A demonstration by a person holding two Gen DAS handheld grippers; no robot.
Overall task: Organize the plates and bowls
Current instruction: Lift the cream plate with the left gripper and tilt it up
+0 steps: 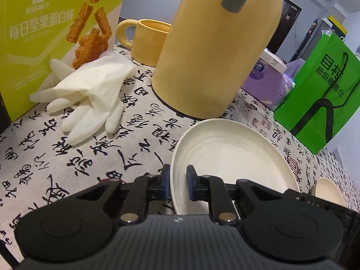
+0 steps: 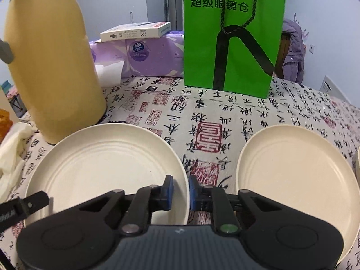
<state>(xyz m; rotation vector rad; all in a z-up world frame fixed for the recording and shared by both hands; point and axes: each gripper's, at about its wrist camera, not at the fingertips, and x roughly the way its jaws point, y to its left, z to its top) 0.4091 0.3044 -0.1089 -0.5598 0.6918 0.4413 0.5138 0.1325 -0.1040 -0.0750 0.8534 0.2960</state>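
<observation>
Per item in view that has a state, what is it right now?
left gripper: shut on plate rim
right gripper: shut on the same plate's rim
plate: flat, empty, gripped on both sides
second plate: flat, empty, untouched
mug: upright
kettle: upright

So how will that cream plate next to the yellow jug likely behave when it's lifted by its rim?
The cream plate looks rigid, so it probably won't flex. Both hand-held grippers pinch opposite rims, the left hand-held gripper and the right hand-held gripper, so it should lift level. Its smooth matte surface might slip if tilted.
</observation>
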